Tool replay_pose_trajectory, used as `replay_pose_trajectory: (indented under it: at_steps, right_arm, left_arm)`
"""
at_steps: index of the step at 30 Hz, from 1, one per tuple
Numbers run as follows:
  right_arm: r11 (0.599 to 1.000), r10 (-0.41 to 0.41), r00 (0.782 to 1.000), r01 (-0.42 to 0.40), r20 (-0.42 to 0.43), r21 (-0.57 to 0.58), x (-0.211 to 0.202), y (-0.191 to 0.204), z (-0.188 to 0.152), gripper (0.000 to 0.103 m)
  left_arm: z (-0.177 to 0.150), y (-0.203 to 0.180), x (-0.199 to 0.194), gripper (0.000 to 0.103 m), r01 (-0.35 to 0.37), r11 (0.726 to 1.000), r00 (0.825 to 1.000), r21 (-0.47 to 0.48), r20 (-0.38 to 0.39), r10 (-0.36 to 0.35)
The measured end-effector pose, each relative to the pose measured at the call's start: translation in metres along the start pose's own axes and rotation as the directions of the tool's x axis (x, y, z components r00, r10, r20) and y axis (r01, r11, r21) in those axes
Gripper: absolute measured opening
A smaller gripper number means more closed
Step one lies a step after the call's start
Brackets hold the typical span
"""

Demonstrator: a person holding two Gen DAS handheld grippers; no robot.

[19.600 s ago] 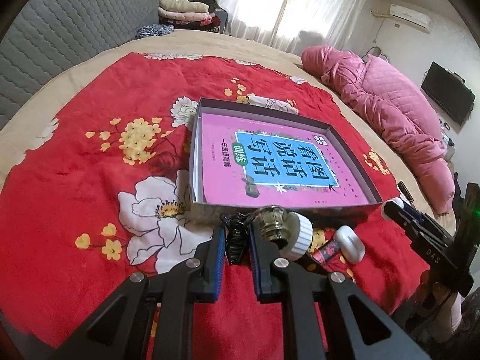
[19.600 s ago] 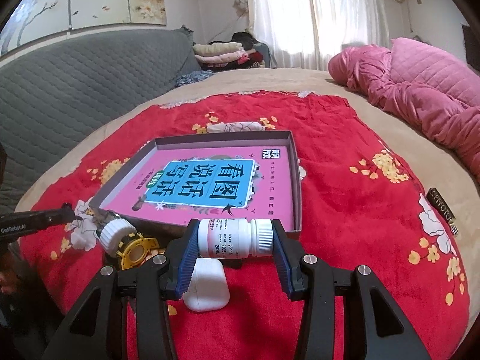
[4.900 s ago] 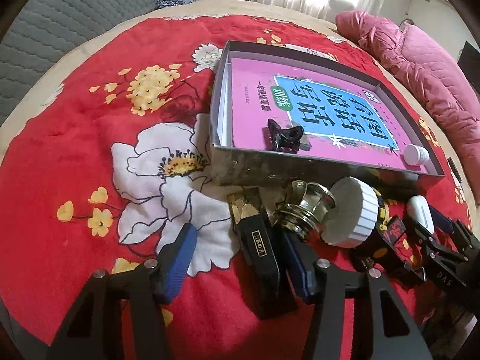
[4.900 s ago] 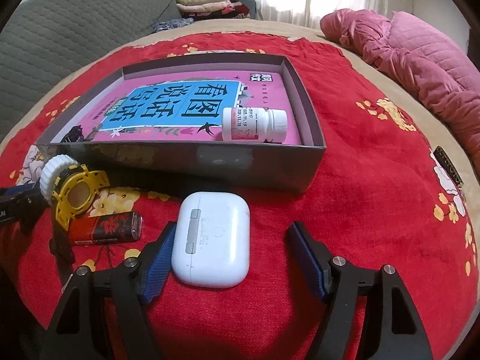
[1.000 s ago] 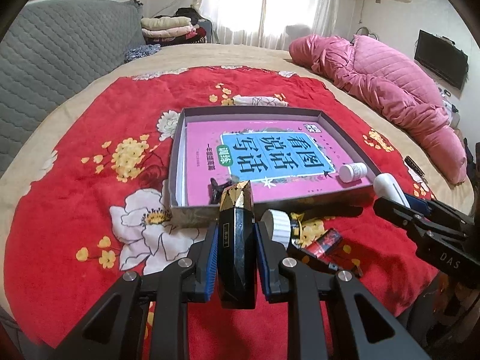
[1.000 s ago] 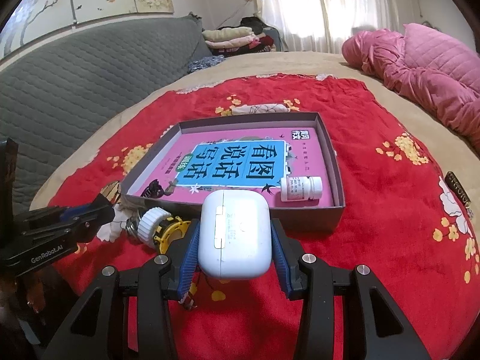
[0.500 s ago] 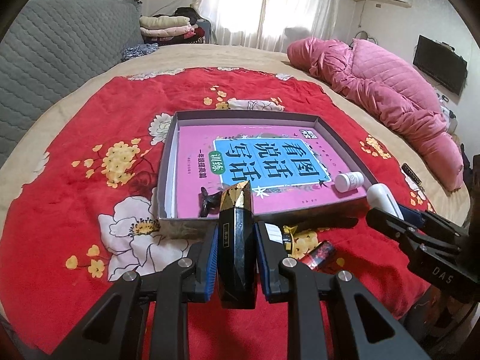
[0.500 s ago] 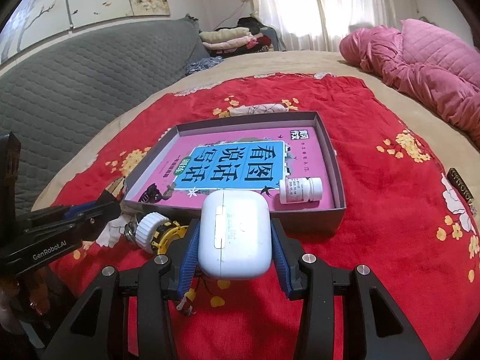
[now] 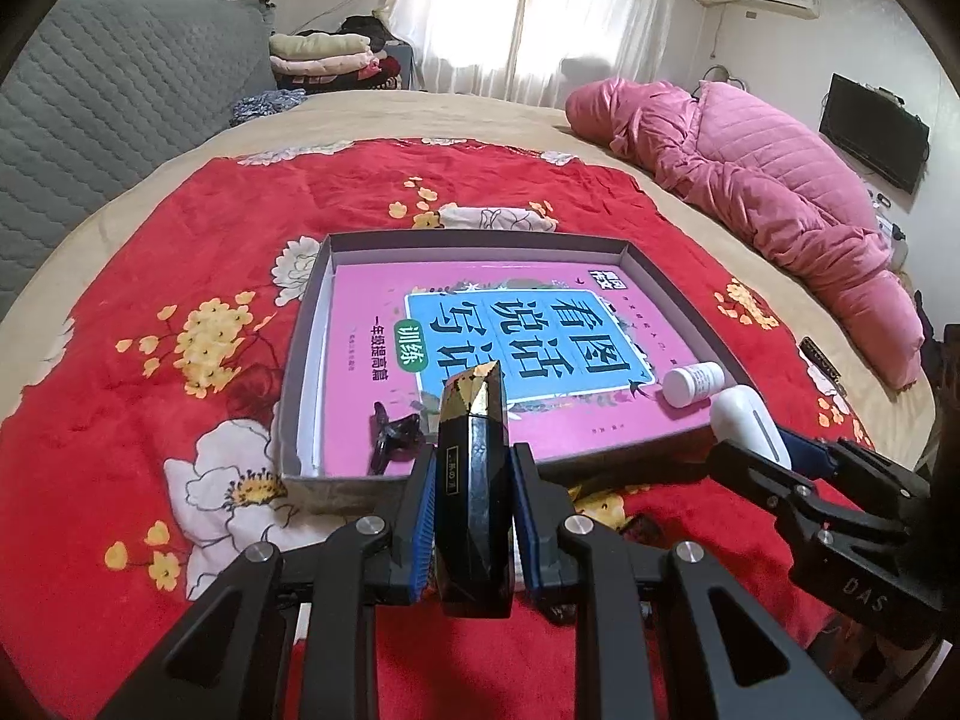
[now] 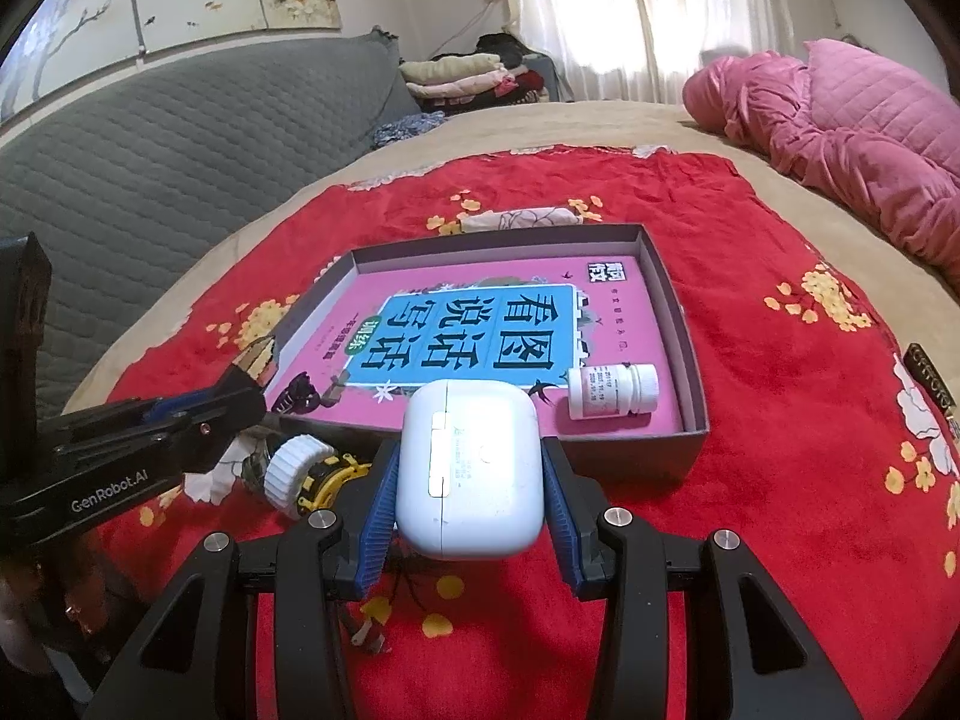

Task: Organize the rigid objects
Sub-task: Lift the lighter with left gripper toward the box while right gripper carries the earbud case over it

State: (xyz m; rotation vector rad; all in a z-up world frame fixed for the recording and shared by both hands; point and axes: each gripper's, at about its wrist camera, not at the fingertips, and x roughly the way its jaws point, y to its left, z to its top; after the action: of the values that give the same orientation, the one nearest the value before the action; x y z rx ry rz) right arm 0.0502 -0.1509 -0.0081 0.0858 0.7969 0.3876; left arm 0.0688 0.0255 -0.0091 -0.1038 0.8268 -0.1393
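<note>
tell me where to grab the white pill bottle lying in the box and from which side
The pill bottle lies on its side near the box's right wall. Probably best from above: close across the round labelled body, one finger toward the near wall, one toward the book, leaving the cap free.

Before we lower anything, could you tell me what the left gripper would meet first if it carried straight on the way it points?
Probably the near wall of the grey box, or just past it the black hair clip lying inside; depth is hard to judge. The left gripper grips a black lighter.
</note>
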Motion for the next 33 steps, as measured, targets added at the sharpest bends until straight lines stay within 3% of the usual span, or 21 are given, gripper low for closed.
replay_pose_trajectory:
  at_steps: [33]
  right_arm:
    - [1.0, -0.021, 1.0, 0.021, 0.002, -0.017, 0.013, 0.003, 0.01, 0.046]
  left_arm:
    - [0.014, -0.003, 0.032, 0.023, -0.007, 1.0, 1.0, 0.006, -0.006, 0.007]
